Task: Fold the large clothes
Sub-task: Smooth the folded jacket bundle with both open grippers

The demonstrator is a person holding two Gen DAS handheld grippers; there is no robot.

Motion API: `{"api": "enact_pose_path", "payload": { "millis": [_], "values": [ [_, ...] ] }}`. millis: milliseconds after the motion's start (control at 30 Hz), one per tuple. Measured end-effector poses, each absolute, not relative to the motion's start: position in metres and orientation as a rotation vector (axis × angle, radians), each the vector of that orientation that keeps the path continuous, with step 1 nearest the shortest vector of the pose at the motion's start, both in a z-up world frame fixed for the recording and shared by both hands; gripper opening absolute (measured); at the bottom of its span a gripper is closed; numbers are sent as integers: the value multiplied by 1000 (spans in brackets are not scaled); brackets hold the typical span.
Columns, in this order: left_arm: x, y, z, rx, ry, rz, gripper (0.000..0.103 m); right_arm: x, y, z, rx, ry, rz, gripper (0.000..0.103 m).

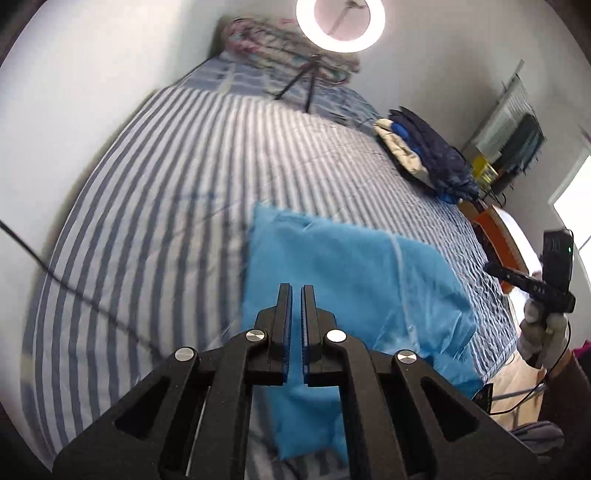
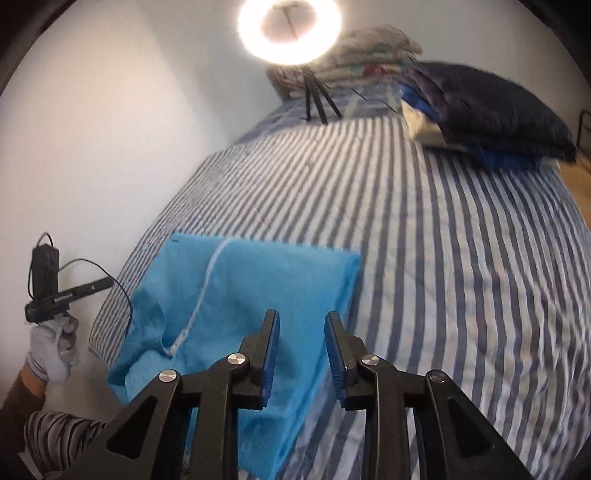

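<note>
Two grippers hang empty above folded bright-blue cloth garment (image 1: 354, 280) on striped bed (image 1: 155, 192): left gripper (image 1: 296, 291) pressed together, right gripper (image 2: 302, 319) partly spread. Fold looks finished; next, likely move it onto far pile of folded clothes (image 2: 491, 110).

Bed: my striped bedspread (image 1: 155, 206) fills the room's middle.
Wall: plain white wall (image 2: 110, 110) beside the bed.
Light: ring light (image 2: 290, 29) on tripod (image 2: 317, 99) at the bed's far end.

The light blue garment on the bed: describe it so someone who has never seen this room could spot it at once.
Start from the striped bedspread covering the bed. At its near edge lies the light blue garment, folded into a flat, roughly rectangular shape with a white drawstring across it. The only other clothes are a dark navy and cream pile at the far side; this one is bright, plain blue.
</note>
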State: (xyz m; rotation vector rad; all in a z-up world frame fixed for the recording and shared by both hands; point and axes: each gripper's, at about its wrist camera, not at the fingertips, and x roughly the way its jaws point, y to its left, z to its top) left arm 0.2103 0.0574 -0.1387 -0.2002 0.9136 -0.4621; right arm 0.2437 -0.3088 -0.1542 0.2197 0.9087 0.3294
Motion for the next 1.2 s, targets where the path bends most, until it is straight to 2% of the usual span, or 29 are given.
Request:
{"api": "enact_pose_path", "payload": {
  "millis": [33,133,167,433,567,667,800,967,1200],
  "values": [
    [218,49,-136,-192,909,-470,5,250,-301,-152,205,904,336,27],
    [244,20,-134,-170,907,-495,33,275,-268,-152,139,900,372,27],
    [252,13,-135,-165,905,-498,35,281,-257,-153,122,904,380,27],
    [304,-20,-176,-158,998,-498,35,315,-218,-195,46,984,389,26],
    [305,-18,-211,-142,1044,-467,35,316,-219,-220,44,1021,395,26],
    [296,-17,-227,-122,1012,-461,35,316,-213,-234,-1,1044,389,23],
    [286,-23,-219,-32,1006,-434,35,310,-205,-224,-84,1044,383,23],
    [257,3,-181,-126,953,-463,35,274,-231,-197,-16,1004,390,27],
    [200,32,-141,-127,925,-503,35,226,-261,-221,-38,1116,351,29]
  ]
}}
